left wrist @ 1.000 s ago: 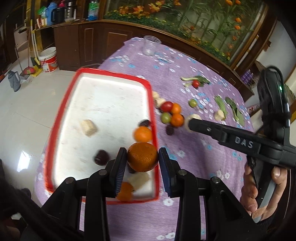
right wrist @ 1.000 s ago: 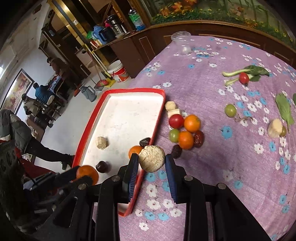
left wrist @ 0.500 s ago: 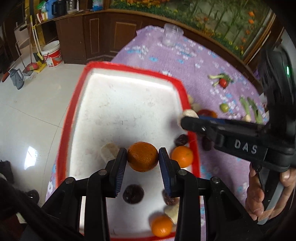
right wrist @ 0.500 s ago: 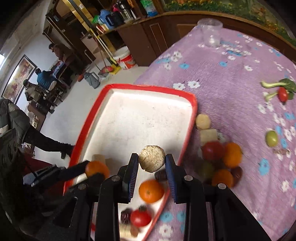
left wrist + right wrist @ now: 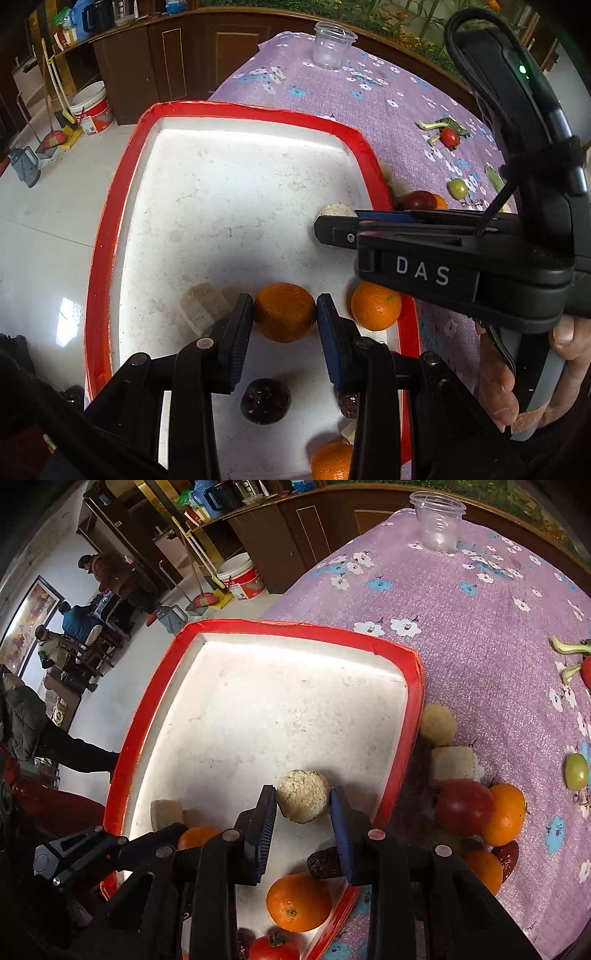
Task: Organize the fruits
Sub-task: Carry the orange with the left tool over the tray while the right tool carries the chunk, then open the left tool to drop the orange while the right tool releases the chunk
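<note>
Left claw: we record the left claw (image 5: 285, 319) pinching a round orange mandarin (image 5: 284, 312) between its blue pads, low over the tray floor.
Right claw: we record the right claw (image 5: 303, 805) around a pale, rough-skinned round fruit (image 5: 303, 800); the right pad looks a hair off the fruit, so we cannot tell whether it still grips.
Tray: we list a white foam tray with a red taped rim (image 5: 229, 626), set on the counter's edge.
Tray contents: we count a second, smooth orange (image 5: 298, 902) near the right wall, a dark wrinkled date (image 5: 265, 400), a red tomato (image 5: 274, 948), and a beige cut chunk (image 5: 202, 307) just left of the left claw.
Counter: we note a purple flowered cloth over the counter (image 5: 461, 602).
Loose fruit: we note a heap beside the tray with a red tomato-like fruit (image 5: 463, 806) and an orange (image 5: 506, 814) touching.
Cup: we note a clear plastic cup (image 5: 439, 522), upright, at the far edge.
</note>
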